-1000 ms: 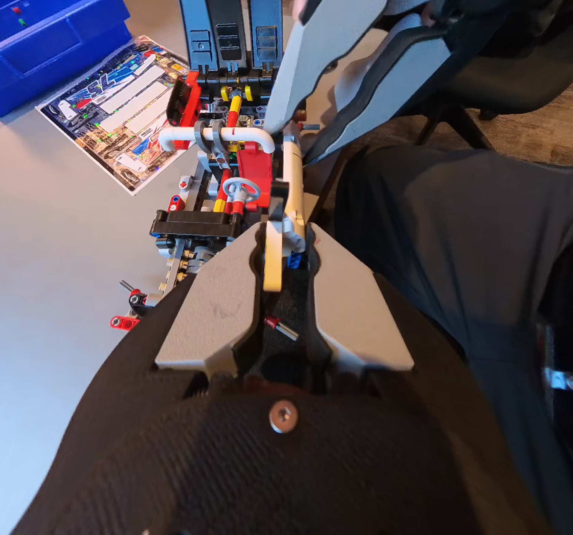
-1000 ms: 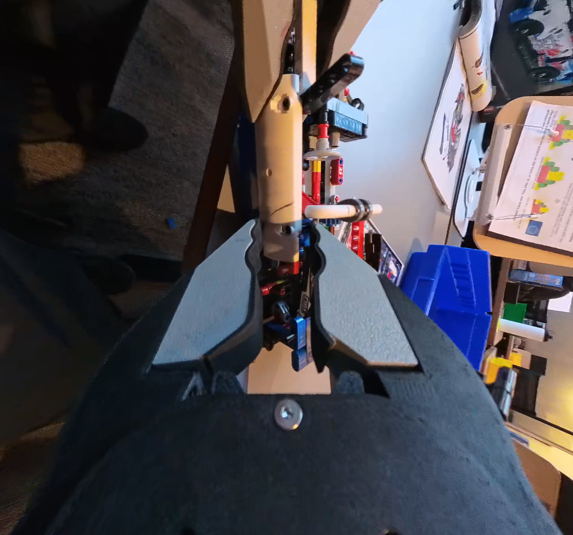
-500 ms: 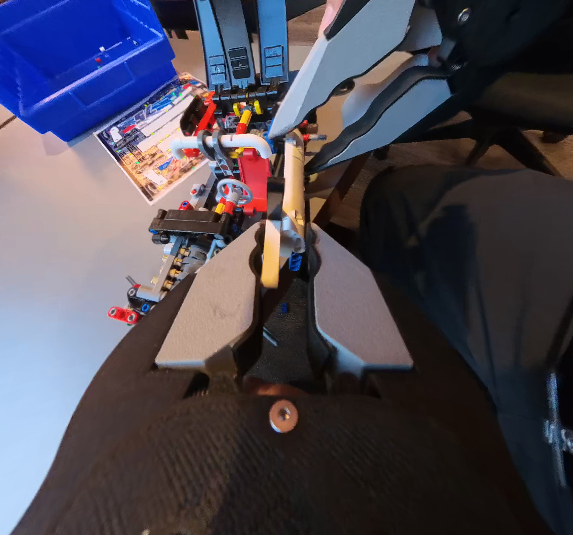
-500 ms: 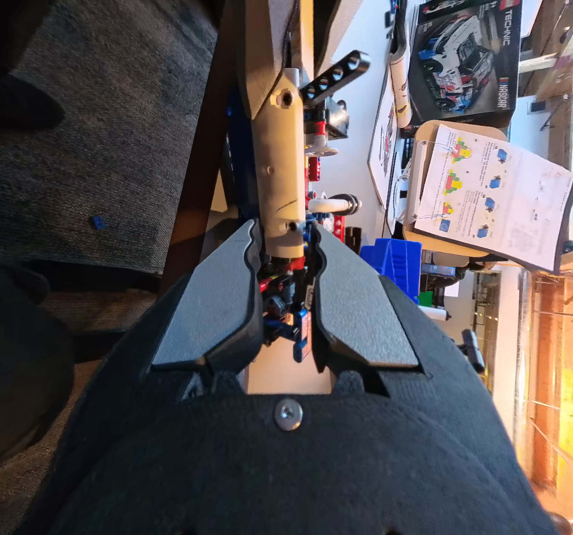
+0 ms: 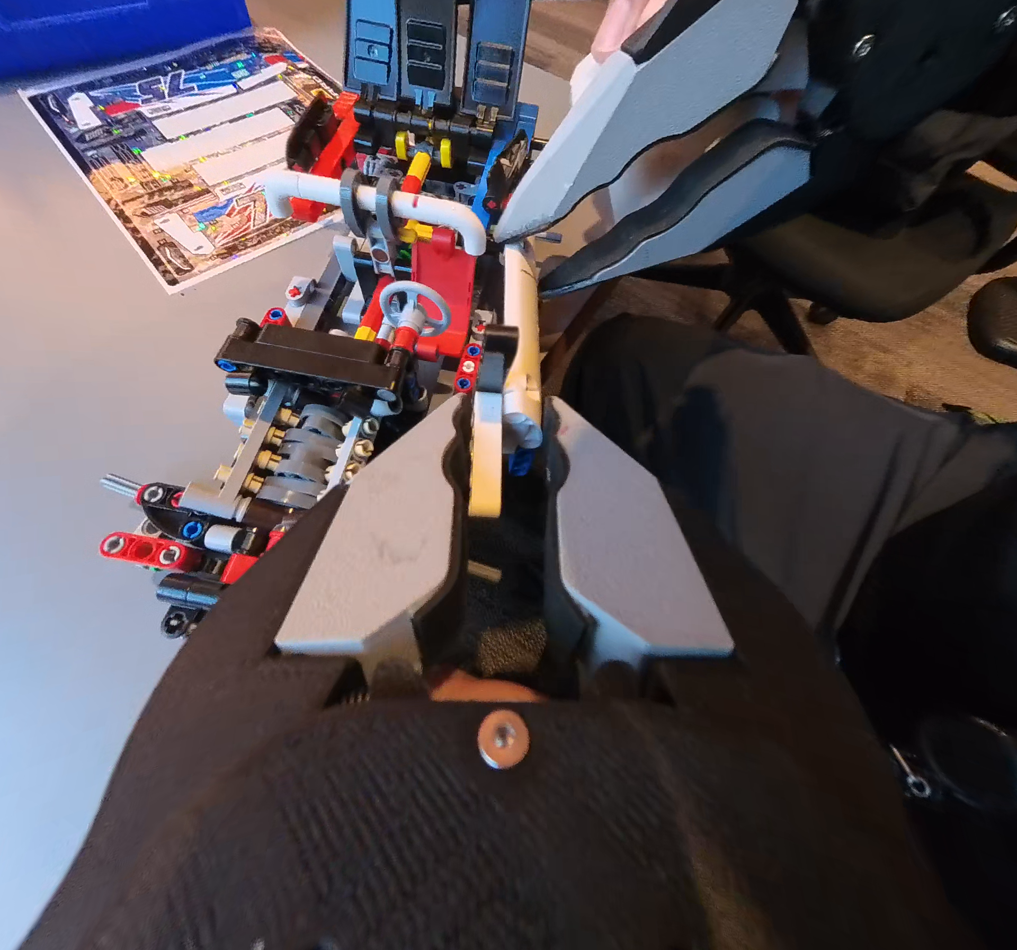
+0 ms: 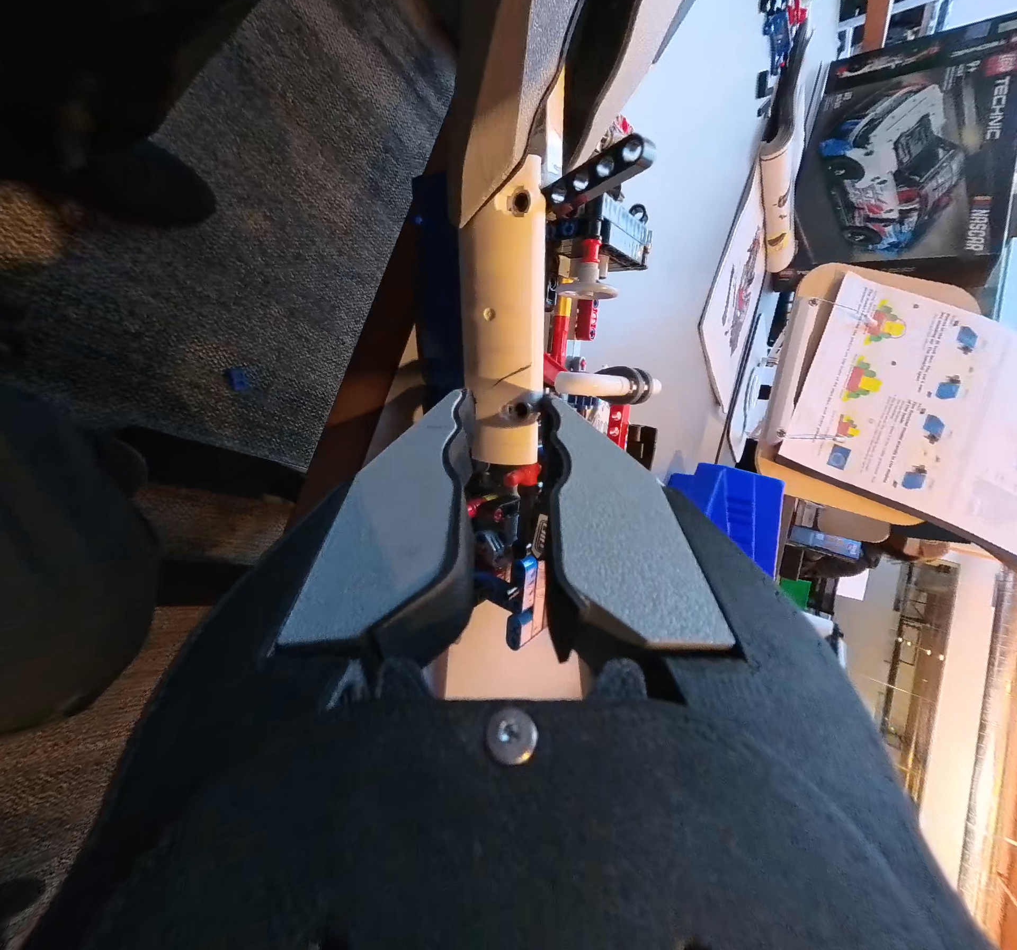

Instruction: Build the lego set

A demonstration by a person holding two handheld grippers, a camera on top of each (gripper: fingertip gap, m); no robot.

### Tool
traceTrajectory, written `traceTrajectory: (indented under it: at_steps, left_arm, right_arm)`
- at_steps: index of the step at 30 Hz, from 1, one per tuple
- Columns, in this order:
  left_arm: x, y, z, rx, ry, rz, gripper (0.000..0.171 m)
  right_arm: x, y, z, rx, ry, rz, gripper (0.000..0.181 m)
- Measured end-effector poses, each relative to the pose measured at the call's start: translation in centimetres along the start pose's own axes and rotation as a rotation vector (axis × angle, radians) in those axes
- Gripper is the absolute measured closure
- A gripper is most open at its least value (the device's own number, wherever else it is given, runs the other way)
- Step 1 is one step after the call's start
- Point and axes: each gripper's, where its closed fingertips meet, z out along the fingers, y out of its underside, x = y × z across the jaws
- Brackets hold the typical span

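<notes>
**Car chassis half built, side panel being held at both ends**

The Lego car chassis [image 5: 352, 373] is lying at the table [image 5: 82, 428] edge, its long axis running away from the left wrist camera toward the raised dark seat-back panels [image 5: 435, 15]. Engine block, steering wheel [image 5: 414, 307] and white roll bar [image 5: 374, 202] are sitting in place; bodywork and wheels are looking absent. The left gripper [image 5: 503, 428] is clamping the near end of the white side panel [image 5: 520, 318]; the right gripper [image 6: 509, 417] is pinching its far end.
</notes>
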Motion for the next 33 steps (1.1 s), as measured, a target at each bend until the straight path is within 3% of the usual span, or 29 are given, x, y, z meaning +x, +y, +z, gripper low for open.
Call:
traceTrajectory:
  at_steps: [7, 16, 24, 30, 31, 33]
  left_arm:
    - [0.0, 0.1, 0.0, -0.038, 0.008, 0.018, 0.148]
    - [-0.5, -0.3, 0.0, -0.098, 0.124, -0.108, 0.149]
    - [-1.0, -0.4, 0.0, -0.145, 0.19, -0.158, 0.149]
    - [-0.8, -0.3, 0.2, -0.171, 0.192, -0.117, 0.149]
    - [-0.9, -0.3, 0.2, -0.172, 0.191, -0.115, 0.149]
    - [-0.9, -0.3, 0.2, -0.178, 0.187, -0.104, 0.149]
  right_arm:
    - [0.0, 0.1, 0.1, -0.017, 0.008, 0.014, 0.157]
    - [0.3, 0.4, 0.3, -0.031, -0.084, 0.136, 0.158]
    - [0.3, 0.4, 0.6, -0.041, 0.003, 0.27, 0.153]
    - [3.1, -1.1, -1.8, 0.165, -0.157, 0.578, 0.156]
    - [3.2, -1.0, -2.0, 0.167, -0.225, 0.604, 0.159]
    - [2.9, -0.5, -1.7, 0.109, -0.358, 0.642, 0.147]
